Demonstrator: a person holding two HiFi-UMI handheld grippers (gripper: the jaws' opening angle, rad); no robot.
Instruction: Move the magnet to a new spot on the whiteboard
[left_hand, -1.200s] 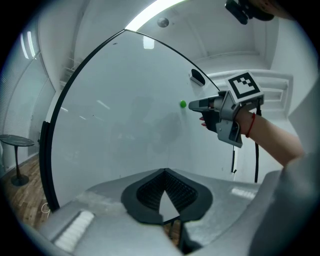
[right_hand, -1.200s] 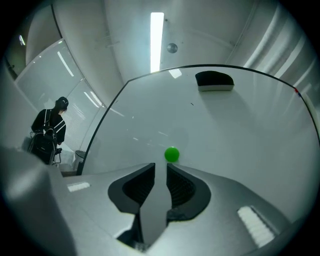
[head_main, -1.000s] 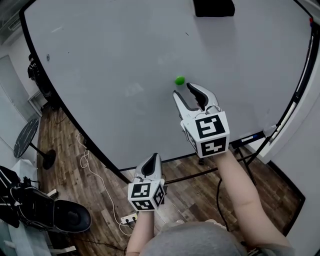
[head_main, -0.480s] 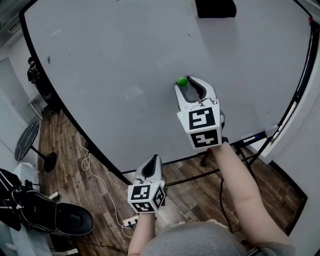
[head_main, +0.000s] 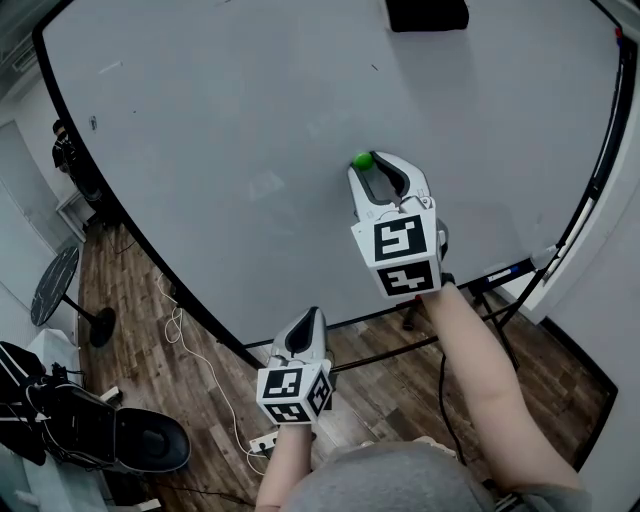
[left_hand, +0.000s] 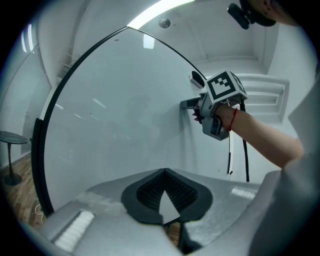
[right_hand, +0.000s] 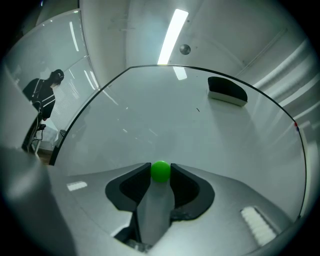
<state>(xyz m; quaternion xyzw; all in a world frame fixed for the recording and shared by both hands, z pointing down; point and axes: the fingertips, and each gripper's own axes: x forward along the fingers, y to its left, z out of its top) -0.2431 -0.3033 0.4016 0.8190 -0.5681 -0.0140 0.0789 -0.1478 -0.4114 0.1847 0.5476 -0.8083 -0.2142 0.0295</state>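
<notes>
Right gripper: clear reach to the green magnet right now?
Likely yes. The jaws of the right gripper have just been closing around the green magnet and seem to touch it on both sides. Nothing on the whiteboard blocks it.

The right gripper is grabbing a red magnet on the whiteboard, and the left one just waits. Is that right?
Almost. The magnet is green, not red; the right gripper view shows it. The right gripper has just been closing its jaws, with it between them on the whiteboard, and the left gripper just waits.
</notes>
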